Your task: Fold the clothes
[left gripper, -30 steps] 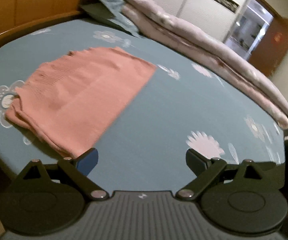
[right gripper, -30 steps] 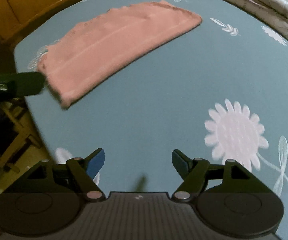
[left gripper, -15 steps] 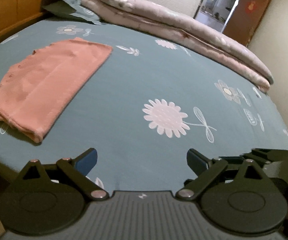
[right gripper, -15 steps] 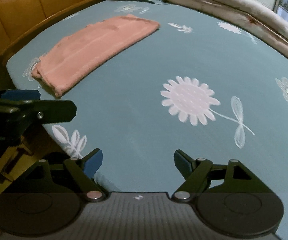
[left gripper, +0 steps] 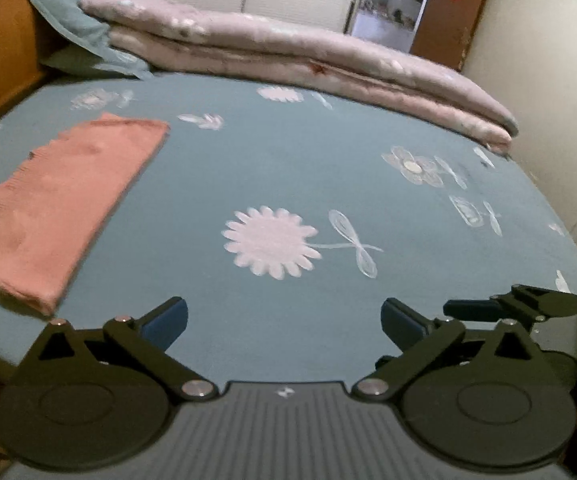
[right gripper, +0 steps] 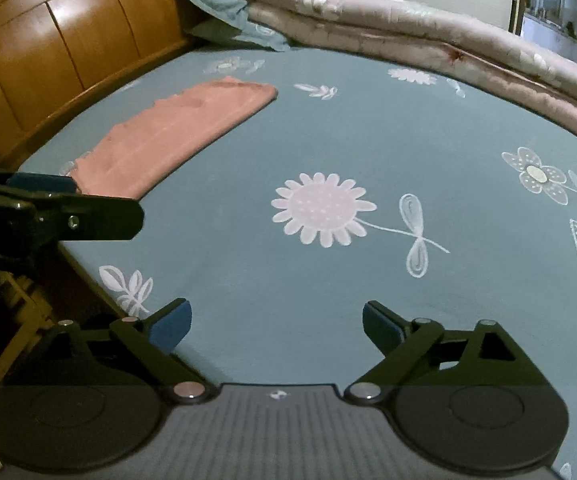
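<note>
A folded pink garment (left gripper: pixel 60 204) lies flat on the blue flowered bed sheet (left gripper: pixel 288 168), at the left of the left wrist view and at the upper left of the right wrist view as the same pink garment (right gripper: pixel 176 136). My left gripper (left gripper: pixel 284 320) hangs over the near edge of the bed, well off from the garment. Its jaws are opening and nothing is between them. My right gripper (right gripper: pixel 276 320) also stands over the near edge, jaws opening and empty. The left gripper's side (right gripper: pixel 48 216) shows at the left of the right wrist view.
A folded pinkish quilt (left gripper: pixel 296 52) and a blue pillow (left gripper: pixel 76 28) lie along the far side of the bed. A wooden headboard (right gripper: pixel 60 52) rises at the left. A wall (left gripper: pixel 548 92) borders the right; a doorway (left gripper: pixel 388 4) is behind.
Both grippers have pulled back and to the right, away from the pink garment, which now sits smaller and farther left. Both pairs of jaws stand a little wider.
</note>
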The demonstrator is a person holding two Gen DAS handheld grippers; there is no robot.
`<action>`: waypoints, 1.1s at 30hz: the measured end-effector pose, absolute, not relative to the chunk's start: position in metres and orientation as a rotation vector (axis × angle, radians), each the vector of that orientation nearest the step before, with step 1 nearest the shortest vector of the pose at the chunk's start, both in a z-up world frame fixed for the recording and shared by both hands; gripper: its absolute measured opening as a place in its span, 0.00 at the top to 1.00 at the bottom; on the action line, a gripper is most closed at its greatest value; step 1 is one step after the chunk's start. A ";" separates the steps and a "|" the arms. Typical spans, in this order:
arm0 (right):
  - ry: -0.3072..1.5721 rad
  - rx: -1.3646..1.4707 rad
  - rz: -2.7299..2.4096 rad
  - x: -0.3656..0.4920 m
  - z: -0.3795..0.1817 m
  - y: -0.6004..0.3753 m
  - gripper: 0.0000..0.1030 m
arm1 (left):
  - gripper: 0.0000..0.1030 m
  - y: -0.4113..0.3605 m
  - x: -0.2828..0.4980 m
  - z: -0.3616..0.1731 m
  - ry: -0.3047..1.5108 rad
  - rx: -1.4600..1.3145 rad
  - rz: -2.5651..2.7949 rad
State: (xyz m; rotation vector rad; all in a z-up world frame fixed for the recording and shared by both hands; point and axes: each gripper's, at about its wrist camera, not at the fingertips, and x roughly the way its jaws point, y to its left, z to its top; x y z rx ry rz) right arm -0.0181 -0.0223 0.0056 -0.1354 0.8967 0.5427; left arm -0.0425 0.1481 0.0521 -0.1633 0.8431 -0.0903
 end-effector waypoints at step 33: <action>0.919 -0.053 0.245 -0.012 -0.031 -0.147 0.05 | 0.01 0.015 -0.005 0.023 0.828 0.020 -0.101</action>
